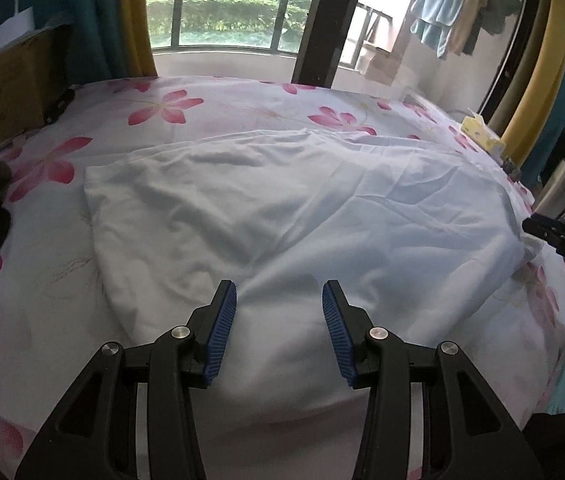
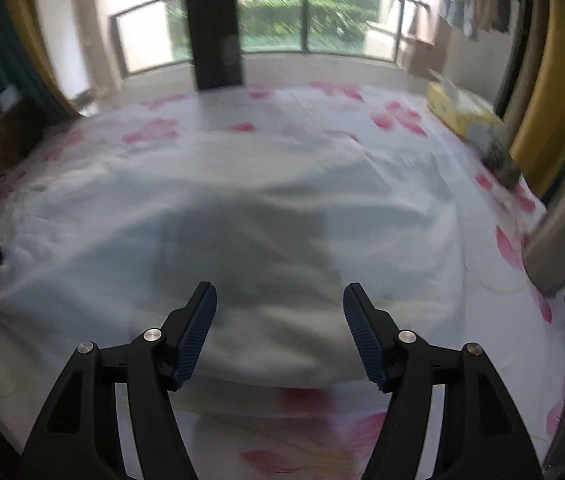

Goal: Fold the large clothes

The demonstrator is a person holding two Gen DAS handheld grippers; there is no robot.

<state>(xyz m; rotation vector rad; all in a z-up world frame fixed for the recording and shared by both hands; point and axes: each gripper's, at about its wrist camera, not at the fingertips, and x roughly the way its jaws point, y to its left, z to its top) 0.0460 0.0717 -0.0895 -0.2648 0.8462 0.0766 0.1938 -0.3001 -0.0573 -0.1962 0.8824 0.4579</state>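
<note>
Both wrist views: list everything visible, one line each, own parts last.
garment: one, white, spread on the bed
bed sheet: one, white with pink flowers, under the garment
tissue box: one, yellow, far right bed edge
steel flask: one, silver, right of the bed
hanging clothes: several, blue, beige and dark, on the balcony
curtains: yellow and teal, beside the window
left gripper: black, blue pads, open over the garment
right gripper: same, open

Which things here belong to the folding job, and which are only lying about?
For the job: white garment, left gripper, right gripper, both open.
Lying about: yellow tissue box, steel flask, hanging laundry, floral bedsheet.
</note>
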